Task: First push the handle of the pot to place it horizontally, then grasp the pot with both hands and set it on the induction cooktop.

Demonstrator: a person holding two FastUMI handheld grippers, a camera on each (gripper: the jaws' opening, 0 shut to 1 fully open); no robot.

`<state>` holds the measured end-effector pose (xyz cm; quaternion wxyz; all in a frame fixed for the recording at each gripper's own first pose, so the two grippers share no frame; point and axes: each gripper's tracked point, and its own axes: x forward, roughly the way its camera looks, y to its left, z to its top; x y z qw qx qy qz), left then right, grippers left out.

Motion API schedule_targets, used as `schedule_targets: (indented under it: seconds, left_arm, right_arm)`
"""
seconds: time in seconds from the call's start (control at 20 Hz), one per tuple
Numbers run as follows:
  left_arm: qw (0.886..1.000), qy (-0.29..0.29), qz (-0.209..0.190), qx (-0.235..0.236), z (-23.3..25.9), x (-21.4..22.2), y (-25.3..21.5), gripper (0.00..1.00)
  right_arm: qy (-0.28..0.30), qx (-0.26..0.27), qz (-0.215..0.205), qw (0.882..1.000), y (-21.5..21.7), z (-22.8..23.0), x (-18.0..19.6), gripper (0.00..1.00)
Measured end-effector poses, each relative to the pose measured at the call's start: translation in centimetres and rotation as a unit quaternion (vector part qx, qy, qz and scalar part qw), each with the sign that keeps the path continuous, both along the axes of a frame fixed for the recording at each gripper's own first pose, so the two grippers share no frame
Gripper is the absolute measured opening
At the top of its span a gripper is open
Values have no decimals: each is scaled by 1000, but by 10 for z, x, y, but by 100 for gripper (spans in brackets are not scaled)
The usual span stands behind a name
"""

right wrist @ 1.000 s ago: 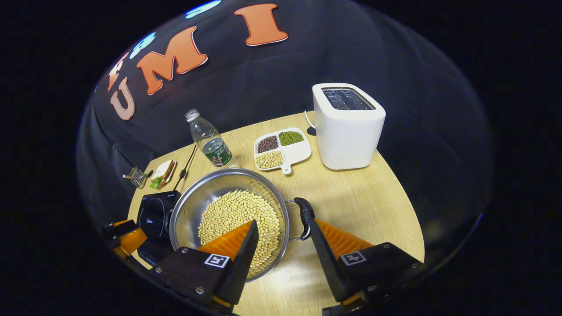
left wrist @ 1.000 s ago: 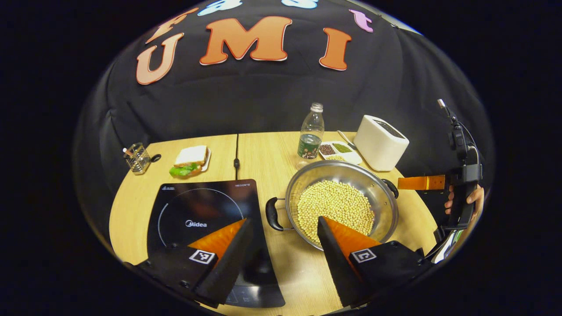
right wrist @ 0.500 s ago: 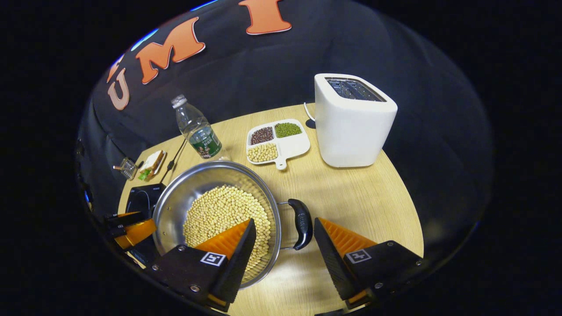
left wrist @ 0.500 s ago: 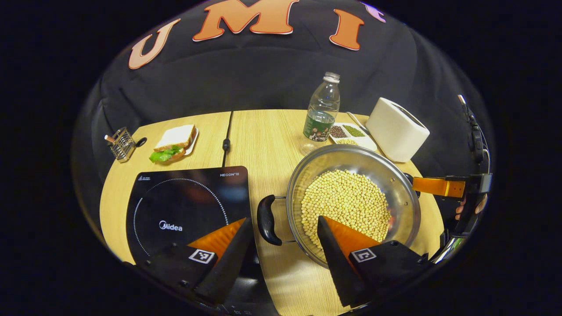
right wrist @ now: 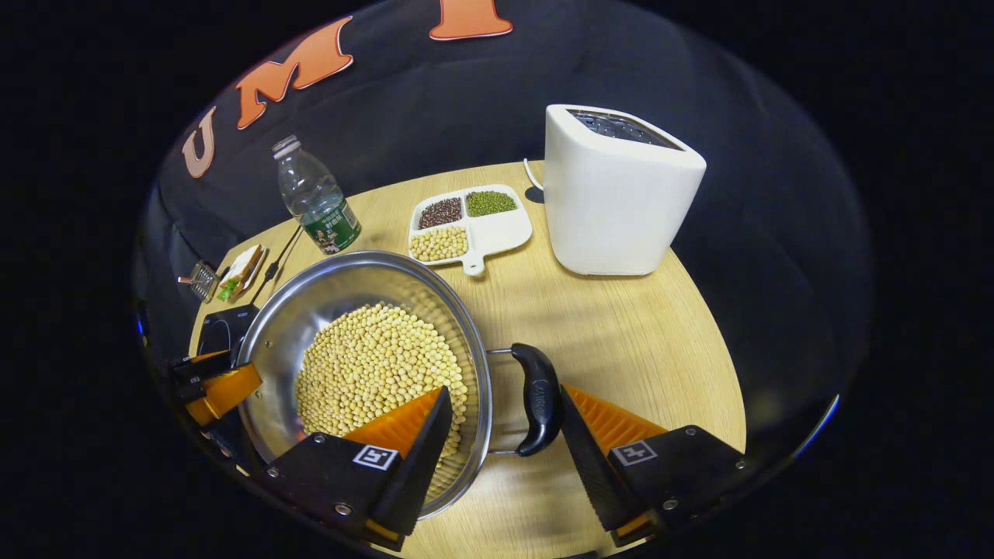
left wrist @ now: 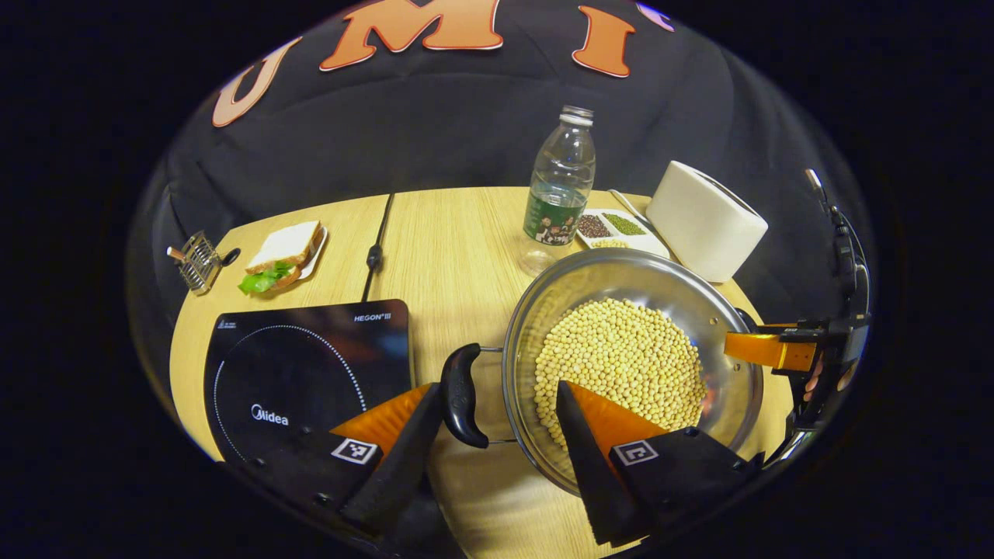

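Note:
A steel pot [left wrist: 598,281] holding soybeans sits on the wooden table, right of the black induction cooktop [left wrist: 299,361]. My left gripper [left wrist: 497,388] is open and straddles the pot's rim: the black left handle [left wrist: 463,396] lies between its fingers, close to the left one, while the right finger hangs over the beans. In the right gripper view, my right gripper [right wrist: 505,390] is open around the pot's [right wrist: 334,289] rim and its other black handle [right wrist: 537,397], which is almost against the right finger. The right gripper [left wrist: 769,349] also shows beyond the pot's far side.
Behind the pot stand a plastic bottle [left wrist: 561,190], a white divided dish [right wrist: 466,225] of beans and a white toaster [right wrist: 617,190]. A sandwich on a plate [left wrist: 283,252] and a wire holder [left wrist: 198,260] sit far left. A black cable [left wrist: 377,252] runs along the table seam.
Both grippers have moved in toward the pot. Each handle, earlier ahead of the fingertips, now lies between the open fingers. The pot has not visibly shifted on the table.

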<state>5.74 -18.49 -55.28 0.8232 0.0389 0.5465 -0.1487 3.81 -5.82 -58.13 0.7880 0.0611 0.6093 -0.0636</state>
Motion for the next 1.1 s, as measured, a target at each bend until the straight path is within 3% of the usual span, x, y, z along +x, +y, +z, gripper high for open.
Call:
schedule_targets:
  seconds: [0.25, 0.55, 0.75, 0.8, 1.1]
  left_arm:
    - [998, -37, -29, 43, -14, 9, -1, 94]
    - [997, -50, -45, 45, -39, 28, -4, 94]
    - [996, -62, -33, 54, -48, 38, -2, 93]
    - [996, -67, -30, 53, -49, 40, -3, 93]
    - [995, -84, -15, 53, -46, 38, -5, 86]
  right_arm:
    - [4, -12, 4, 1000, 0, -2, -5, 85]
    - [8, -39, 5, 999, -6, -16, -8, 81]
    - [6, -54, 3, 999, -8, -18, -8, 75]
    - [4, -56, 3, 998, -7, -17, -8, 69]
    - [-10, -76, -1, 997, -7, -14, -5, 67]
